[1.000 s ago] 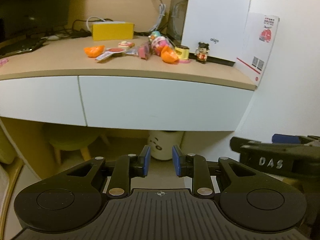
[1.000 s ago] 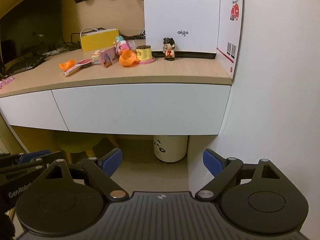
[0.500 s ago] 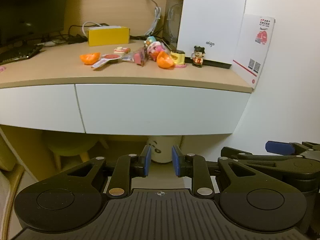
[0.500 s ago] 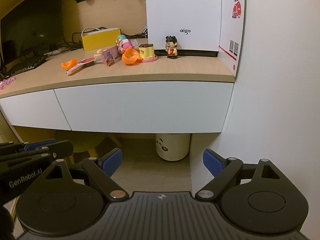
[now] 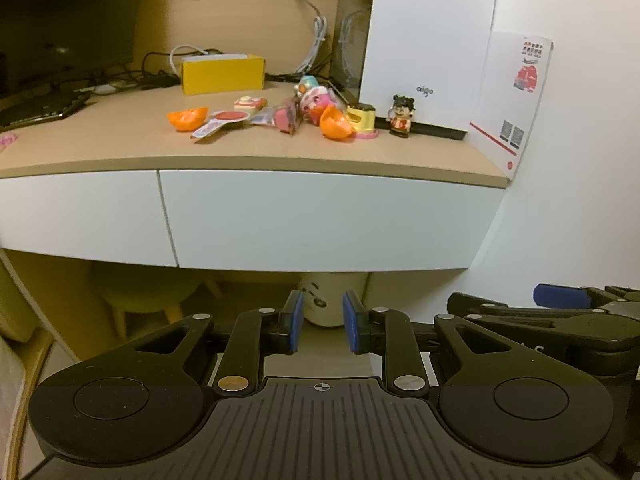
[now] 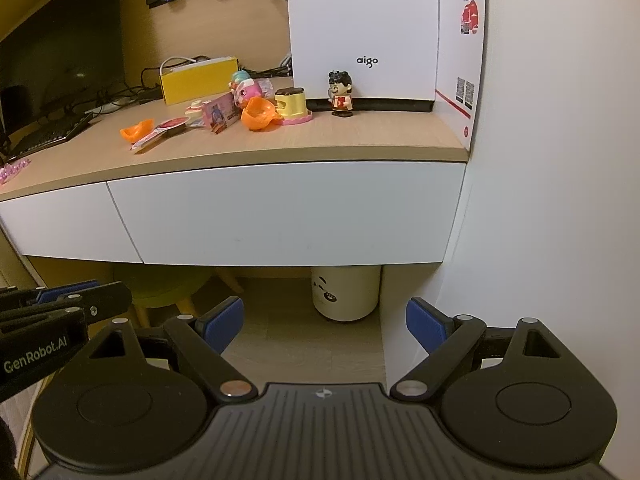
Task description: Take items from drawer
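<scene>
Two handheld tongs face a wall-mounted wooden bench (image 6: 360, 140) whose white drawer (image 6: 288, 212) sits fully closed beneath the top. Left tongs (image 5: 319, 326) stand with a narrow gap between their blue pads, which have just been closing a little, with nothing between them; right tongs (image 6: 325, 322) are spread wide and empty. Both hang in front of the drawer front and below it, well apart from it. On the bench top lies a loose cluster of toys: an orange capsule half (image 6: 137, 129) at the left, a flat red-and-white packet (image 6: 160, 134) just beside it, a pink card pack (image 6: 219, 114), a pink doll (image 6: 250, 90), a second orange capsule half (image 6: 260, 114) touching a yellow cake toy (image 6: 292, 106) on a pink base, and a small figurine (image 6: 341, 94) in red standing upright against a white "aigo" computer case (image 6: 362, 28). Behind the cluster rests a yellow box (image 6: 198, 80). Under the bench stands a white panda bin (image 6: 346, 292) on the floor, with a green stool (image 6: 168, 284) to its left.
</scene>
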Demonstrator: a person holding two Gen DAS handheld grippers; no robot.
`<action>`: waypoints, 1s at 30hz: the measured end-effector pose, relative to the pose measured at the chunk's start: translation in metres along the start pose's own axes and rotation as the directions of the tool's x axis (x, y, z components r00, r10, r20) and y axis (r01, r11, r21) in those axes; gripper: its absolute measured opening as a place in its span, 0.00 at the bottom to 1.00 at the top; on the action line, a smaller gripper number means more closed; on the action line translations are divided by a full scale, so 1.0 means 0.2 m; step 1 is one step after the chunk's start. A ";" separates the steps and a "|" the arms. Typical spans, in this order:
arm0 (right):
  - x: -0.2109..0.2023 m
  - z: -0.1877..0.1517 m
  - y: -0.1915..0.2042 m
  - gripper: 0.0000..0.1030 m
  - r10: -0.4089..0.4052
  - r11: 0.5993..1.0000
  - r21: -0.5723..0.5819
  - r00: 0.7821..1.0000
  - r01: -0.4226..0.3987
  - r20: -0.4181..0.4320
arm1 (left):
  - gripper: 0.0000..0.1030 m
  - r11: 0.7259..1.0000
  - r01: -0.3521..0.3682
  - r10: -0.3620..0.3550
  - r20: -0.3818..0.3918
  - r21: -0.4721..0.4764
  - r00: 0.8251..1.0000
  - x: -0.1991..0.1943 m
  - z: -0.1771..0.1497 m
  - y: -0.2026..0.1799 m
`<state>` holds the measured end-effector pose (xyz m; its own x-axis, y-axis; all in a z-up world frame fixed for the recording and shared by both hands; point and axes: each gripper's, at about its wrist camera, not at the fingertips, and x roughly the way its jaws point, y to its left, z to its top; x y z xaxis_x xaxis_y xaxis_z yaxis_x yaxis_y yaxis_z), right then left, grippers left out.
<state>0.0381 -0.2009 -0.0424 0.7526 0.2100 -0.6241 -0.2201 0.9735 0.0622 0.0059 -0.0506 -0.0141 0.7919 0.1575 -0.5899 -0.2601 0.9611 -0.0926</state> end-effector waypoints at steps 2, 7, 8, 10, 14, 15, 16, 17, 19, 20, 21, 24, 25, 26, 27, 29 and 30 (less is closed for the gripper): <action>0.00 0.00 0.00 0.86 0.002 1.000 -0.001 1.000 -0.002 -0.002 | 0.24 1.000 0.003 -0.003 0.001 -0.001 1.000 0.00 0.00 0.00; 0.00 0.00 0.00 0.86 0.003 1.000 -0.005 1.000 -0.003 -0.003 | 0.23 1.000 0.011 -0.011 0.003 -0.002 1.000 0.00 0.00 0.00; 0.00 0.00 0.00 0.86 0.002 1.000 -0.003 1.000 -0.002 -0.002 | 0.23 1.000 0.011 -0.011 0.002 -0.002 1.000 0.00 0.00 0.00; 0.00 0.00 0.00 0.86 -0.001 1.000 0.002 1.000 0.001 -0.001 | 0.23 1.000 0.010 -0.010 -0.001 -0.003 1.000 0.00 0.00 0.00; -0.01 0.00 0.00 0.86 -0.002 1.000 0.003 1.000 0.002 0.000 | 0.23 1.000 0.012 -0.012 0.000 -0.001 1.000 0.00 0.00 0.00; -0.01 0.00 0.00 0.86 -0.001 1.000 0.003 1.000 0.001 0.000 | 0.22 1.000 0.013 -0.013 0.000 -0.002 1.000 0.00 0.00 0.00; -0.01 0.00 0.00 0.86 -0.001 1.000 0.002 1.000 0.001 0.001 | 0.22 1.000 0.013 -0.013 0.000 -0.002 1.000 0.00 0.00 0.00; -0.01 0.00 0.01 0.86 -0.001 1.000 0.001 1.000 0.001 0.001 | 0.22 1.000 0.013 -0.013 0.001 -0.002 1.000 0.00 0.00 0.00; -0.01 0.00 0.01 0.86 0.000 1.000 0.001 1.000 -0.001 0.002 | 0.22 1.000 0.015 -0.015 0.001 -0.001 1.000 0.00 0.00 0.00; -0.01 0.00 0.01 0.86 0.000 1.000 0.002 1.000 0.000 0.002 | 0.22 1.000 0.016 -0.016 0.001 0.000 1.000 0.00 0.00 0.00; -0.01 0.00 0.01 0.86 0.000 1.000 0.001 1.000 0.000 0.002 | 0.22 1.000 0.016 -0.016 0.001 0.000 1.000 0.00 0.00 0.00; -0.01 0.00 0.01 0.86 0.000 1.000 0.002 1.000 0.000 0.002 | 0.22 1.000 0.017 -0.017 0.001 0.001 1.000 0.00 0.00 0.00; -0.01 0.00 0.01 0.86 0.000 1.000 0.002 1.000 0.000 0.002 | 0.22 1.000 0.015 -0.015 0.002 0.000 1.000 0.00 0.00 0.00; -0.01 0.00 0.01 0.86 0.000 1.000 0.001 1.000 0.000 0.002 | 0.22 1.000 0.016 -0.016 0.003 0.000 1.000 0.00 0.01 0.00; -0.01 0.00 0.01 0.86 0.000 1.000 0.002 1.000 0.000 0.001 | 0.22 1.000 0.016 -0.016 0.003 -0.002 1.000 0.00 0.01 0.00; -0.01 0.00 0.02 0.86 0.001 1.000 0.001 1.000 -0.001 0.001 | 0.22 1.000 0.017 -0.017 0.002 -0.002 1.000 0.00 0.01 0.00; -0.01 0.00 0.02 0.86 0.002 1.000 0.000 1.000 -0.002 0.000 | 0.22 1.000 0.018 -0.018 0.001 -0.002 1.000 0.00 0.01 0.00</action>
<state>0.0356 -0.1977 -0.0399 0.7525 0.2119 -0.6236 -0.2215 0.9731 0.0635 0.0069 -0.0501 -0.0135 0.7969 0.1405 -0.5875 -0.2469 0.9634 -0.1046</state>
